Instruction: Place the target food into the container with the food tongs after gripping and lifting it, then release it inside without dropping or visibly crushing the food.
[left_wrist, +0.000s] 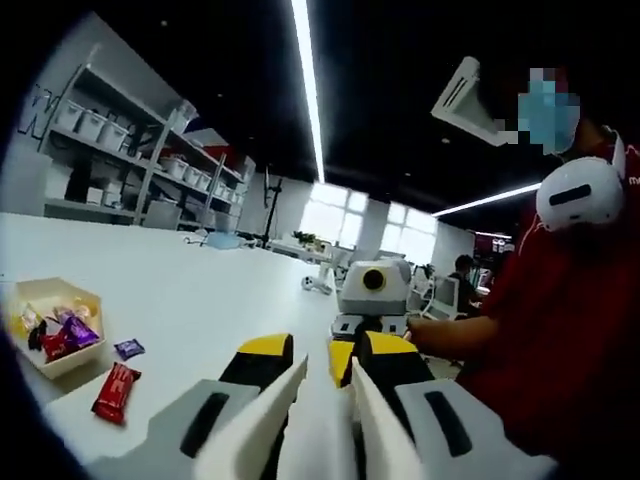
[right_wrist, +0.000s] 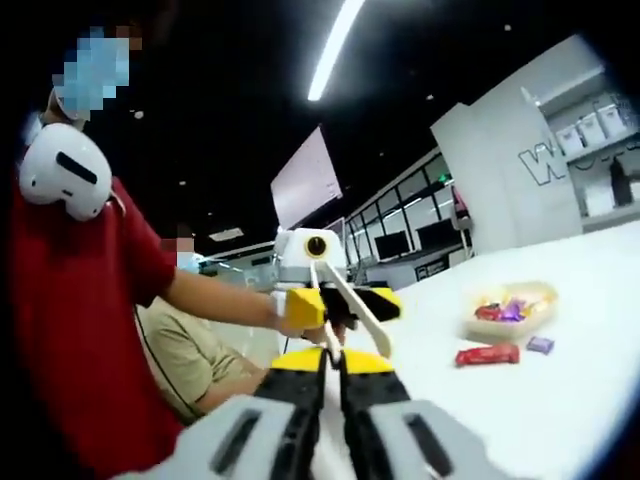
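1. The left gripper (left_wrist: 318, 385) held the white food tongs (left_wrist: 300, 425) between its jaws; the right gripper (right_wrist: 333, 372) stood closed and empty.
2. Risk: the red candy bar (left_wrist: 116, 391) lay flat on the white table (left_wrist: 200, 290) just beside the container (left_wrist: 62, 362), so the tong tips could skid off or pinch and crush it.
3. The container already held several wrapped candies; a purple candy (left_wrist: 129, 348) lay outside it.

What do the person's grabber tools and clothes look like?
Each gripper has grey bodies with black slots, yellow-and-black jaw blocks and long white tong blades. The right gripper looks the same. The person wears a red shirt with short sleeves.
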